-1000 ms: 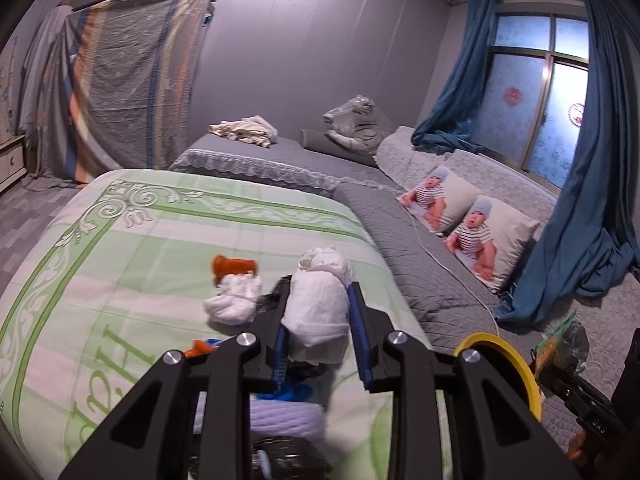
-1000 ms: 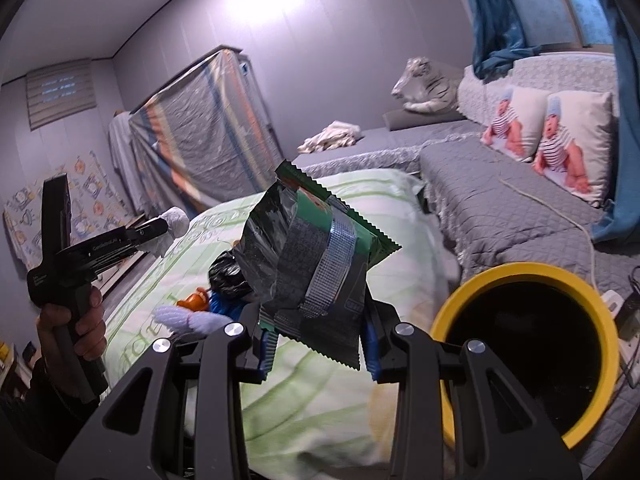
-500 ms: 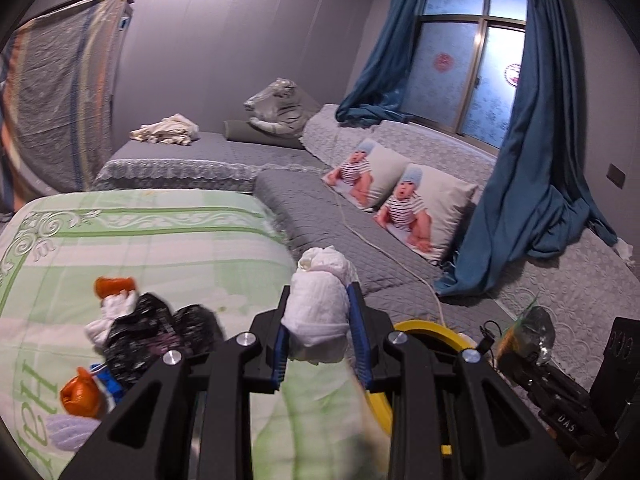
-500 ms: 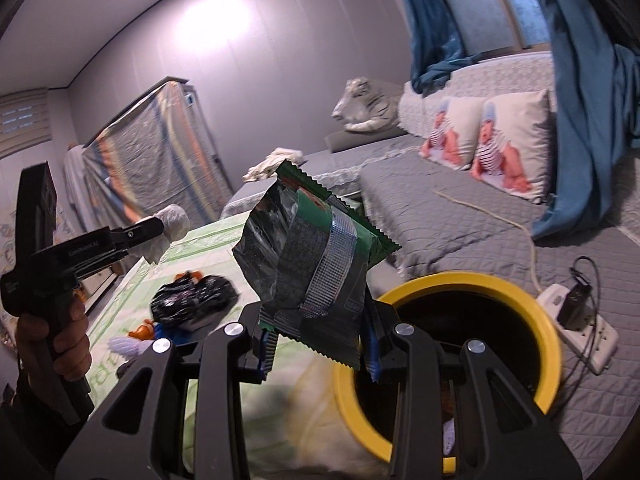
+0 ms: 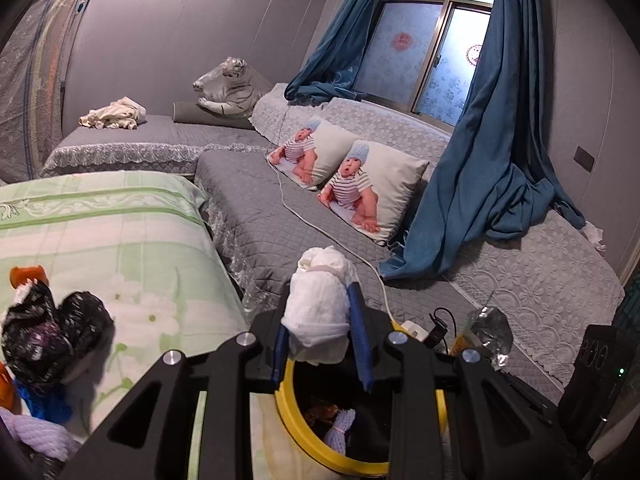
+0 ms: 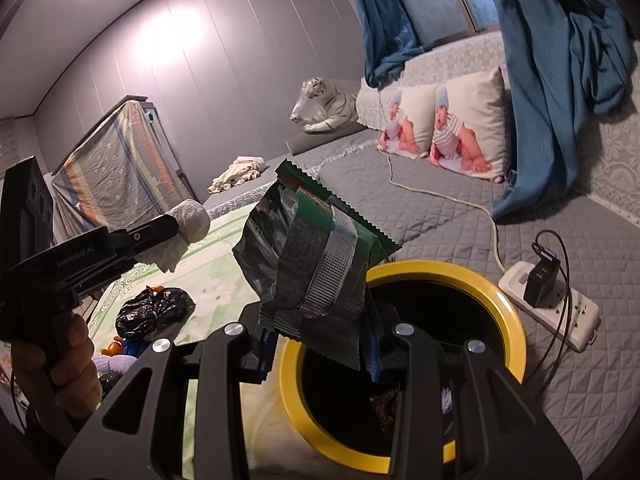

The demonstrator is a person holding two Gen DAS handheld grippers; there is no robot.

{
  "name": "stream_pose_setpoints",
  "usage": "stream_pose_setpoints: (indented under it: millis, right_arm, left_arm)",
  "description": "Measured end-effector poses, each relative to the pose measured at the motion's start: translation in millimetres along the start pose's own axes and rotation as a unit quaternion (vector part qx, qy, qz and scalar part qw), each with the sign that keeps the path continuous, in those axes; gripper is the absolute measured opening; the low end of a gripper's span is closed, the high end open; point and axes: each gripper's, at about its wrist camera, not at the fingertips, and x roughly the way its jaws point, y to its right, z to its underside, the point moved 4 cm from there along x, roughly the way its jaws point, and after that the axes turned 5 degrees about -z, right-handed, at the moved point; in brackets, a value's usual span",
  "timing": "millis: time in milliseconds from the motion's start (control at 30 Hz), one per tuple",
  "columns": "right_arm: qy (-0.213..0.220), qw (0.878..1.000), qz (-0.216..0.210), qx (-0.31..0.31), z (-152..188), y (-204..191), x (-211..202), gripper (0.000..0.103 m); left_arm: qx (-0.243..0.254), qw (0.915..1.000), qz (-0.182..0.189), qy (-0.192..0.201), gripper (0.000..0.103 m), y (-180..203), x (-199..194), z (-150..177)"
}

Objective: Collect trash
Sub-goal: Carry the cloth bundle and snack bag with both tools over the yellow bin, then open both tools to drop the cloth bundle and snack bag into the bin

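Left gripper (image 5: 320, 344) is clamped on a white wad of tissue (image 5: 320, 312) right above the yellow-rimmed bin (image 6: 500, 304) – the right gripper (image 6: 320, 348) pinches a green snack wrapper (image 6: 316, 264) over that same bin. More trash – a black bag (image 5: 52, 340) – sits on the bed (image 5: 120, 232) beside the bin.

We see a green bedspread (image 5: 120, 232) carrying a black bag (image 5: 52, 336), an orange scrap (image 5: 28, 274), a blue scrap (image 5: 44, 404) and a lilac net (image 5: 36, 436). Beside it the grey quilted mat (image 6: 560, 360) bears the yellow-rimmed bin (image 6: 512, 320), a power strip (image 6: 552, 304), its cord (image 5: 320, 228) and two baby pillows (image 5: 360, 184).
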Motion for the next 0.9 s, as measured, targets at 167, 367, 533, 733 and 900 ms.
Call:
stream_pose_setpoints:
  millis: [167,367,533,733,900]
  right_arm:
    - [0.0,1.0,0.013,0.007,3.4,11.3,0.0,0.033]
    - [-0.002,0.999,0.033,0.022,6.9,26.3,2.3,0.033]
    - [-0.009,0.999,0.047,0.025,11.4,32.4,7.5,0.033]
    - [-0.028,0.997,0.054,0.042,19.5,46.6,19.0,0.033]
    - [-0.048,0.995,0.06,0.06,27.8,60.1,31.5,0.033]
  left_arm:
    - [0.017,0.9998,-0.006,-0.01,0.025,10.1,12.7,10.1]
    - [0.028,0.9991,-0.003,-0.032,0.025,14.8,28.6,22.4]
    - [0.035,0.9981,-0.004,-0.051,0.025,17.9,42.3,32.3]
    - [0.049,0.9959,-0.004,-0.076,0.026,23.9,58.9,45.0]
    - [0.058,0.9938,-0.005,-0.094,0.026,27.4,71.4,56.0]
